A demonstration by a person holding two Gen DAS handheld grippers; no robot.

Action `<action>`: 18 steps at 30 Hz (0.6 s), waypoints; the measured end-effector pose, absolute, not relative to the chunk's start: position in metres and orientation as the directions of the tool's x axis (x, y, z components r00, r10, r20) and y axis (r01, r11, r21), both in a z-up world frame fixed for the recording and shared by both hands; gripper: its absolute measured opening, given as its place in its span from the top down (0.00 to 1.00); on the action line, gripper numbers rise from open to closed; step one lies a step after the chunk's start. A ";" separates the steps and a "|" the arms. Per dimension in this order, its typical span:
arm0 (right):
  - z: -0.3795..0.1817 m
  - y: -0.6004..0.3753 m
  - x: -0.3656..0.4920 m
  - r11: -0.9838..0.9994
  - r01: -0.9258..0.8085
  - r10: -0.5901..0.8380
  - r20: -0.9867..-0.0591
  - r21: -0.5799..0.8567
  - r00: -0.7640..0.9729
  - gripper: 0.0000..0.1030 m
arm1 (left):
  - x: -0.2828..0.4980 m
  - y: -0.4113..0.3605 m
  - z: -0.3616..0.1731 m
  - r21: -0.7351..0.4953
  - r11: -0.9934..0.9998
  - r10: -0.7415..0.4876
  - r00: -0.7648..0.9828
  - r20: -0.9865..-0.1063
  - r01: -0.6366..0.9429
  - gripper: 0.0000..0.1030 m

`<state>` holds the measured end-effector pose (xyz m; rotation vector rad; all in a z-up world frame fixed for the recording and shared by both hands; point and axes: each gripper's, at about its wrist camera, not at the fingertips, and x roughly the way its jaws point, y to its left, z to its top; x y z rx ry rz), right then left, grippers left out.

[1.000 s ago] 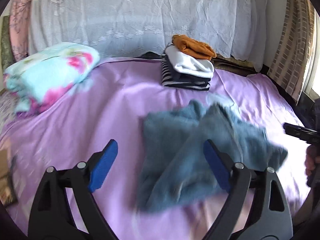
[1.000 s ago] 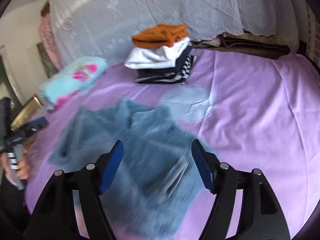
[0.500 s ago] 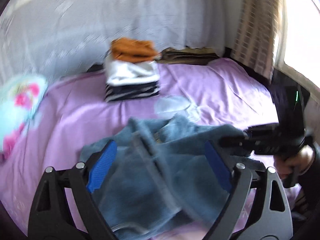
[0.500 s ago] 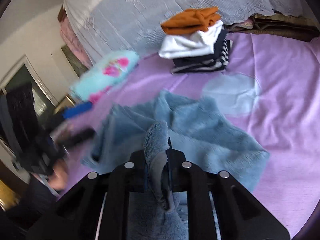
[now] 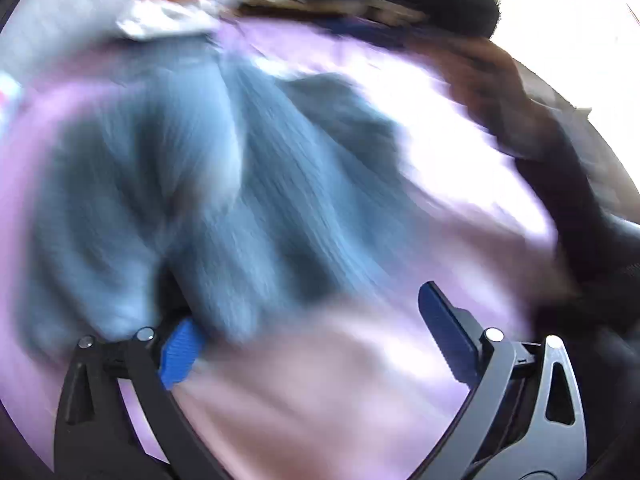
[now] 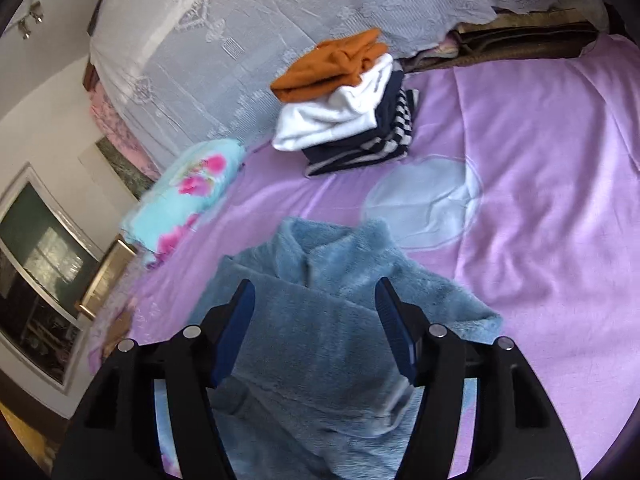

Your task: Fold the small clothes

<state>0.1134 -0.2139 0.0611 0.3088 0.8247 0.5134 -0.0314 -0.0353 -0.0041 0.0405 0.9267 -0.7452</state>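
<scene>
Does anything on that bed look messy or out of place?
Only the fuzzy blue garment: it lies rumpled and half folded on the purple sheet, unlike the neat folded stack behind it. Nothing looks spilled or damaged.

Blue fleece garment (image 5: 224, 184) motion-blurred; near end cut off below

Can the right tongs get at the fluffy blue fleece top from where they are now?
Probably yes. The right tongs have just been opening and stand open right over the fluffy blue fleece top, with nothing between them and the fabric on the purple bedsheet.
</scene>
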 end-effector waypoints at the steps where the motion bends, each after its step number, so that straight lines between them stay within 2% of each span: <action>1: 0.052 -0.212 0.121 0.850 -0.302 0.524 -0.640 0.431 0.562 0.39 | -0.043 -0.034 -0.006 -0.259 0.762 -0.551 0.385 -0.741 0.593 0.05; 4: 0.036 -0.213 0.136 0.869 -0.285 0.493 -0.665 0.403 0.561 0.39 | -0.058 -0.005 0.004 -0.272 0.809 -0.524 0.433 -0.733 0.521 0.09; 8: 0.033 -0.224 0.124 0.862 -0.265 0.502 -0.648 0.433 0.573 0.39 | -0.025 0.054 0.075 -0.351 0.863 -0.505 0.599 -0.622 0.363 0.10; 12: 0.032 -0.244 0.112 0.877 -0.217 0.466 -0.649 0.428 0.602 0.39 | 0.031 0.025 0.142 -0.157 0.921 -0.378 0.724 -0.577 0.356 0.07; 15: 0.035 -0.274 0.101 0.887 -0.149 0.419 -0.627 0.437 0.656 0.38 | 0.079 -0.058 0.137 -0.012 0.894 -0.345 0.671 -0.656 0.448 0.07; 18: 0.035 -0.307 0.092 0.891 -0.092 0.382 -0.622 0.445 0.683 0.35 | 0.105 -0.148 0.084 0.081 0.803 -0.316 0.536 -0.783 0.591 0.07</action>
